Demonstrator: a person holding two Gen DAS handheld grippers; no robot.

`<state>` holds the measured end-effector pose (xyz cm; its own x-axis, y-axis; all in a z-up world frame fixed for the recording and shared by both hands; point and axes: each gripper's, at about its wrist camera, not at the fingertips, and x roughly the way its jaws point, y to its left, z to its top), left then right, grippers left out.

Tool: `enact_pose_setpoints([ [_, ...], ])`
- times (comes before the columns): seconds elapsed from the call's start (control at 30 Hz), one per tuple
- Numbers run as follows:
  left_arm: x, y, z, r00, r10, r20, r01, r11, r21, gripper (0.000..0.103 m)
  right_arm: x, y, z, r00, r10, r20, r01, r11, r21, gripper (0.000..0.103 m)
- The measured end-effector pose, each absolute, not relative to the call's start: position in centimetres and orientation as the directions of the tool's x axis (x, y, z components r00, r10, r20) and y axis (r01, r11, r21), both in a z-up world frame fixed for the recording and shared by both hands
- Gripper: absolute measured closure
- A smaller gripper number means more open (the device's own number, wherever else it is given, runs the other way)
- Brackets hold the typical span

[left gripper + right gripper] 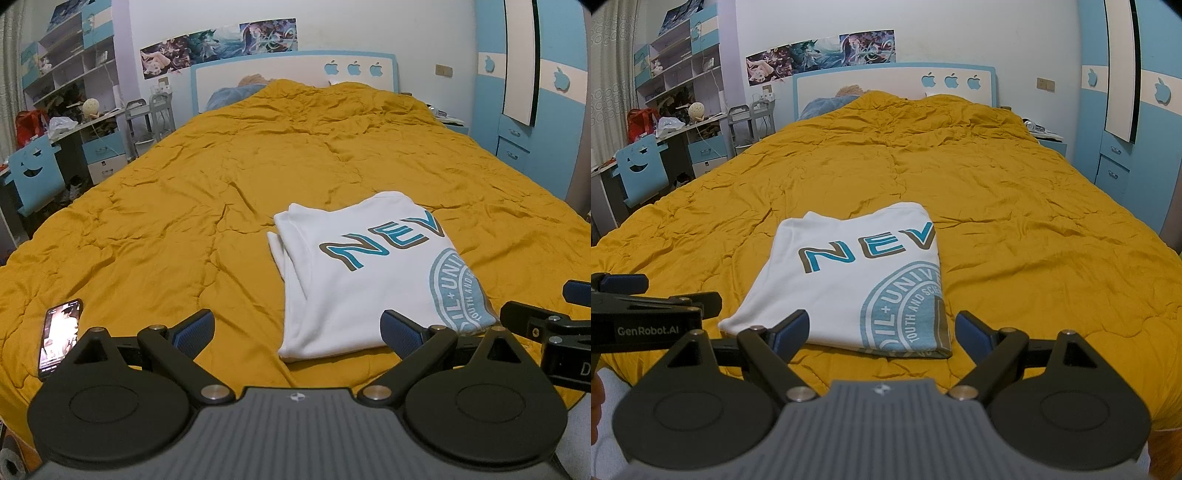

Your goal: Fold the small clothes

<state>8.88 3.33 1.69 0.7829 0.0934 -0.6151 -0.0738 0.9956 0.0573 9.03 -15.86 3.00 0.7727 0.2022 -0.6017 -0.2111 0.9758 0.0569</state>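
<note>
Left tool [297, 332] and right tool [881, 332] hover spread, holding nothing. The folded white T-shirt [849, 284] lies on the yellow bed [1015, 221]. A phone [59, 336] rests nearby.

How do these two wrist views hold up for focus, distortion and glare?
Left wrist view: strong fisheye bowing at the edges, dark corner vignetting; the folded white printed T-shirt on the mustard-yellow quilt is sharp, and the lit smartphone screen glares, washed out. Right wrist view: same bowing; the shirt has crisp print under soft, even light with no hard shadows.
</note>
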Motion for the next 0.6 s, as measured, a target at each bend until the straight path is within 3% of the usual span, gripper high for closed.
enact_pose_setpoints([
  [0.6, 8.50, 3.50, 1.84, 0.786, 0.107, -0.609, -0.085, 0.994, 0.065, 0.000, 9.00, -15.84, 3.05, 0.772, 0.202, -0.602, -0.212, 0.976, 0.057, 0.021],
])
